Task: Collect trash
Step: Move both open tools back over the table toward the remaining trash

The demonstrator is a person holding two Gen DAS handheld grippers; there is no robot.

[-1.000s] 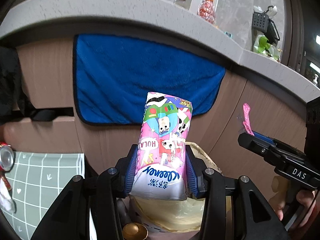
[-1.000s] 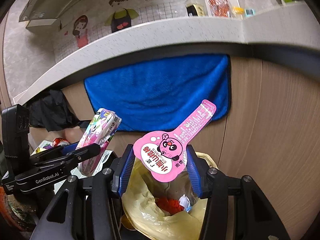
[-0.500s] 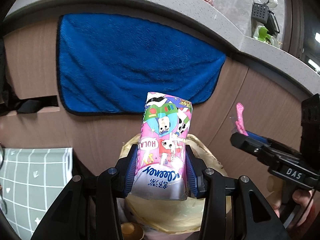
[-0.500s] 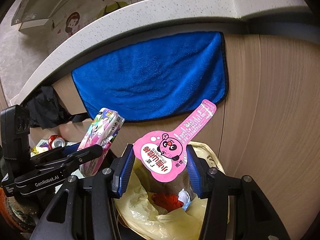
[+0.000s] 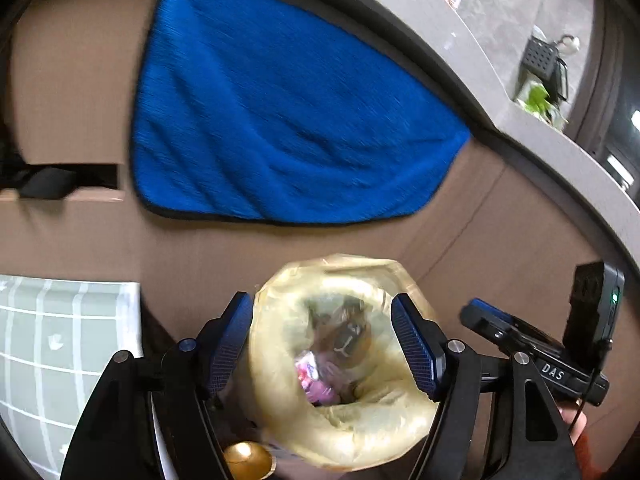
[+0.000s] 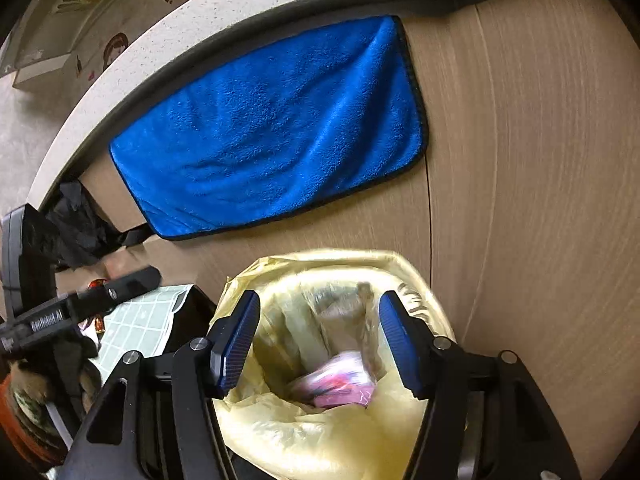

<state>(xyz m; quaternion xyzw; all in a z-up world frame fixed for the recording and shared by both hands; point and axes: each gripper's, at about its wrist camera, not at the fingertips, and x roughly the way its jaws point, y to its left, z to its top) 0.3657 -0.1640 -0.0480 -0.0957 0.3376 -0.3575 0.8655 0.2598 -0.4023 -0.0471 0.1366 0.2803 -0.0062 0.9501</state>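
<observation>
A bin lined with a yellow bag point(image 5: 352, 432) point(image 6: 280, 424) stands against the wooden cabinet front. My left gripper point(image 5: 322, 344) is open and empty right above its mouth. My right gripper point(image 6: 318, 340) is open and empty above the same bin. Inside, the pink tissue pack point(image 5: 310, 376) and the pink wrapper point(image 6: 344, 392) lie blurred among other trash. The right gripper also shows in the left wrist view point(image 5: 532, 352), and the left gripper in the right wrist view point(image 6: 80, 304).
A blue towel point(image 5: 280, 120) point(image 6: 272, 132) hangs on the cabinet under the stone counter point(image 6: 200, 12). A table with a green checked cloth point(image 5: 60, 340) point(image 6: 140, 320) stands left of the bin. A gold round object point(image 5: 248, 460) sits by the bin.
Both grippers opened over the bin. The tissue pack and the pink wrapper dropped out of them into the yellow bag. Both views tilted further down.
</observation>
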